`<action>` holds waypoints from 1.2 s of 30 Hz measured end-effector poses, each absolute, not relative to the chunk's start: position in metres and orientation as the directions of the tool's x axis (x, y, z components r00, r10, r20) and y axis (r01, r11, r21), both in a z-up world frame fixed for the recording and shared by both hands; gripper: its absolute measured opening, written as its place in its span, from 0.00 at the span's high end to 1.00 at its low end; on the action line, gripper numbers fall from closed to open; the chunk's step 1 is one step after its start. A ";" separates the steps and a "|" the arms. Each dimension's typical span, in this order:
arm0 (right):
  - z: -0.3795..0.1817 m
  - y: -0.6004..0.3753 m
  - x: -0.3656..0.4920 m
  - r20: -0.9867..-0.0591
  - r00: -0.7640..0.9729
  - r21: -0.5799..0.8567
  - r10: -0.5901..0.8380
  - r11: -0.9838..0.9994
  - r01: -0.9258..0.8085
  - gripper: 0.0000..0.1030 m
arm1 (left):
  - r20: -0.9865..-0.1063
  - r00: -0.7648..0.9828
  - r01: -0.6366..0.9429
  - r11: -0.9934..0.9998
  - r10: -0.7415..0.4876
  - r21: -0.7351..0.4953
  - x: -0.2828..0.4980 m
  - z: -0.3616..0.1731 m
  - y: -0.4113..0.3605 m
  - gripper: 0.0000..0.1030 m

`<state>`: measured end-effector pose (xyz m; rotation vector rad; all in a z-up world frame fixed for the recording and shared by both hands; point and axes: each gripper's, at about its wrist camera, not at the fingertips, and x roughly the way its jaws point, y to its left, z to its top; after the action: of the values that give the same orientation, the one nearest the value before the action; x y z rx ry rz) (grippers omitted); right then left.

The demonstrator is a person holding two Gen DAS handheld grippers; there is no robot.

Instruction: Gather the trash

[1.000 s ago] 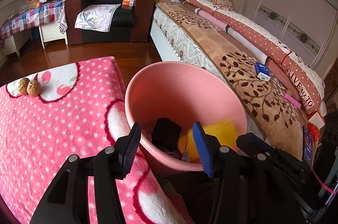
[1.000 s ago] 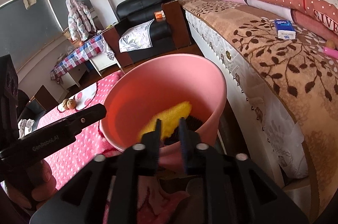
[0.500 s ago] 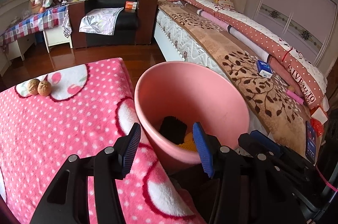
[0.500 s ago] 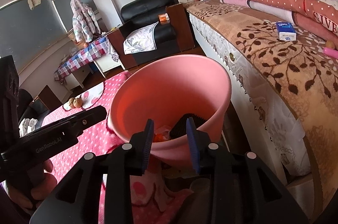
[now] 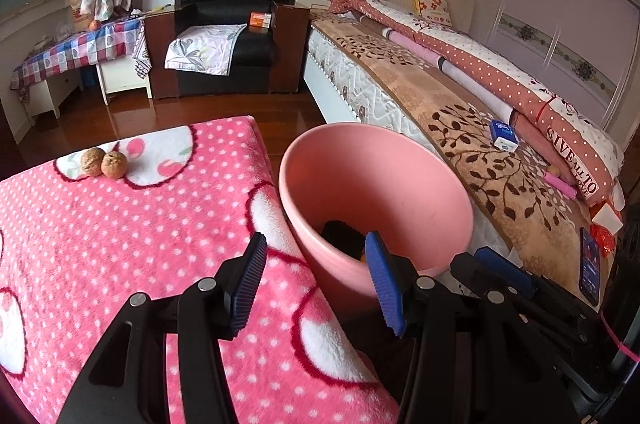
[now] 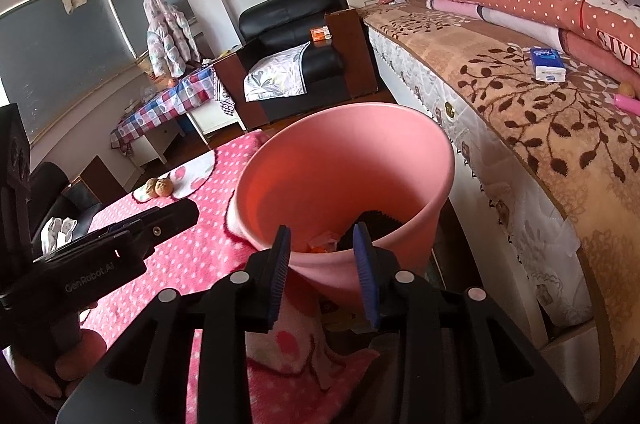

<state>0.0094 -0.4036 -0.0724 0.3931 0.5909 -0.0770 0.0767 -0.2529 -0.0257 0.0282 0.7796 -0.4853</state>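
Observation:
A pink plastic bin [image 5: 400,184] stands between the pink dotted table cover [image 5: 120,244] and the bed; it also shows in the right wrist view [image 6: 340,152]. A black object [image 5: 340,234] and orange and white scraps [image 6: 320,242] lie at its bottom. Two walnuts [image 5: 104,162] sit at the far left of the cover, also seen in the right wrist view [image 6: 159,187]. My left gripper [image 5: 316,280] is open and empty just before the bin's near rim. My right gripper [image 6: 322,274] is open and empty, near the bin's rim too.
A bed [image 5: 460,112] with a brown leaf-pattern blanket runs along the right, bearing a blue tissue pack [image 5: 504,134], a pink tube [image 5: 560,182] and a phone [image 5: 590,270]. A black armchair [image 5: 228,28] and a checked-cloth table [image 5: 76,48] stand at the back.
My right gripper opened and the yellow item it held over the bin is gone from view. Both grippers drew back from the bin; the left stayed open.

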 end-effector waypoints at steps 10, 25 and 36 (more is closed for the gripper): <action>-0.063 -0.390 0.000 -0.545 0.838 0.327 0.025 0.927 0.185 0.54 | -0.649 0.646 0.421 0.897 -0.401 -0.135 0.059 -0.015 -0.238 0.51; -0.047 -0.359 -0.012 -0.518 0.851 0.229 -0.081 0.946 0.230 0.47 | -0.615 0.685 0.405 0.906 -0.391 -0.125 0.042 -0.005 -0.215 0.51; -0.041 -0.350 -0.018 -0.491 0.863 0.215 -0.117 0.944 0.251 0.47 | -0.595 0.700 0.402 0.906 -0.395 -0.130 0.034 0.000 -0.205 0.51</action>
<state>-0.0179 -0.3496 -0.0409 0.2783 0.4937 -0.1954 0.0340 -0.2053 -0.0003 0.0103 0.6604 -0.4440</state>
